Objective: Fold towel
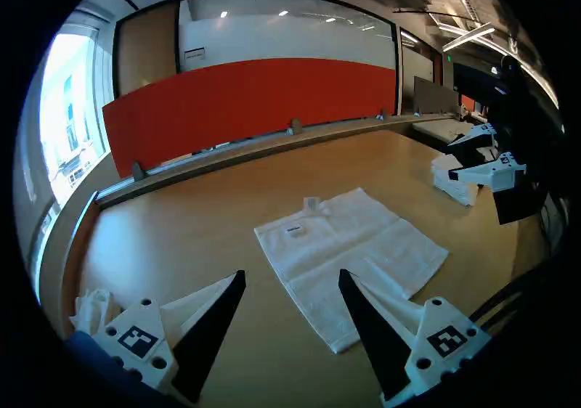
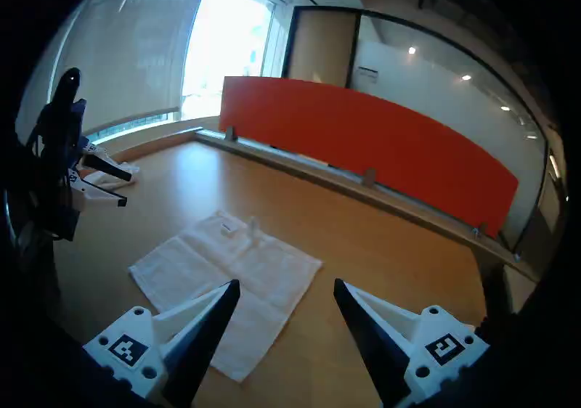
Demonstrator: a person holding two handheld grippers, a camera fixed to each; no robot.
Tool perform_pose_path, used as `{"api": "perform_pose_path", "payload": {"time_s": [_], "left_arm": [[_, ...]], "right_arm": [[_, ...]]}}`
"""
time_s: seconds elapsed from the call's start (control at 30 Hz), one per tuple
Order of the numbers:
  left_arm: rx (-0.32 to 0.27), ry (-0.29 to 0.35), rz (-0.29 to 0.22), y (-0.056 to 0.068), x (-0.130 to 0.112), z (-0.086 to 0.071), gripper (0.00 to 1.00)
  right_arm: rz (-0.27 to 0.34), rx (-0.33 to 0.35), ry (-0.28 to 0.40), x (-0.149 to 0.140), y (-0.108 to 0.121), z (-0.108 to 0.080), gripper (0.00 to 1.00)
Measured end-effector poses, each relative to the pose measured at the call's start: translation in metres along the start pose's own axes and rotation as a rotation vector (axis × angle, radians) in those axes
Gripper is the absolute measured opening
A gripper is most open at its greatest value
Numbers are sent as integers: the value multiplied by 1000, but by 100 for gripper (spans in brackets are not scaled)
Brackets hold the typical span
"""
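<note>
Broad wooden table (image 1: 218, 197): smooth, honey-coloured, faintly glossy, curving away to a low metal rail (image 1: 240, 150) along its far edge. Above the rail, a long orange-red divider panel (image 1: 247, 103), flat and matte, with a gently arched top. Bright window (image 2: 225, 52) at the far left of the room.

White towel (image 1: 348, 255) spread flat near the middle of the table: rectangular, soft terry nap, shallow creases dividing it into panels. In the left gripper view, lies just ahead of the left gripper (image 1: 290, 273), with the near edge seen in the gap between the two fingers and most of the cloth off to the right. In the right gripper view, lies ahead and to the left of the right gripper (image 2: 285, 283), one corner pointing toward the gap between its fingers.

Both grippers spread wide, nothing between the fingers. Black wedge-shaped fingers tapering to points, set on white plastic mounts with square black-and-white markers (image 1: 138, 340). In the left gripper view, the right gripper farther off at the right, well apart from the towel.

Stack of folded white cloth (image 1: 454, 183) at the far right, just behind the right gripper. Crumpled white cloth (image 1: 87, 306) at the near left table edge. Small sewn label (image 1: 294, 229) near the towel's far edge.
</note>
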State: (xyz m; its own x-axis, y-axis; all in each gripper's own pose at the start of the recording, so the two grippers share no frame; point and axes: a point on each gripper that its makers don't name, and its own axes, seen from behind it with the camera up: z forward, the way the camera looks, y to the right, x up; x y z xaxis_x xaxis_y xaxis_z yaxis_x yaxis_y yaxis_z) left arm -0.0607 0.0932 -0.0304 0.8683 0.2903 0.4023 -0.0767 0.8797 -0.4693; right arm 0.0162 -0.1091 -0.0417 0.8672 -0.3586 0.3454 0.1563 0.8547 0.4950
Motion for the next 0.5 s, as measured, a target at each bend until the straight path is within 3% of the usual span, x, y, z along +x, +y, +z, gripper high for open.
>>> {"api": "perform_pose_path", "payload": {"time_s": [0.5], "left_arm": [[-44, -94, 28, 16, -55, 12, 95]], "right_arm": [[-3, 31, -80, -54, -19, 12, 100]]}}
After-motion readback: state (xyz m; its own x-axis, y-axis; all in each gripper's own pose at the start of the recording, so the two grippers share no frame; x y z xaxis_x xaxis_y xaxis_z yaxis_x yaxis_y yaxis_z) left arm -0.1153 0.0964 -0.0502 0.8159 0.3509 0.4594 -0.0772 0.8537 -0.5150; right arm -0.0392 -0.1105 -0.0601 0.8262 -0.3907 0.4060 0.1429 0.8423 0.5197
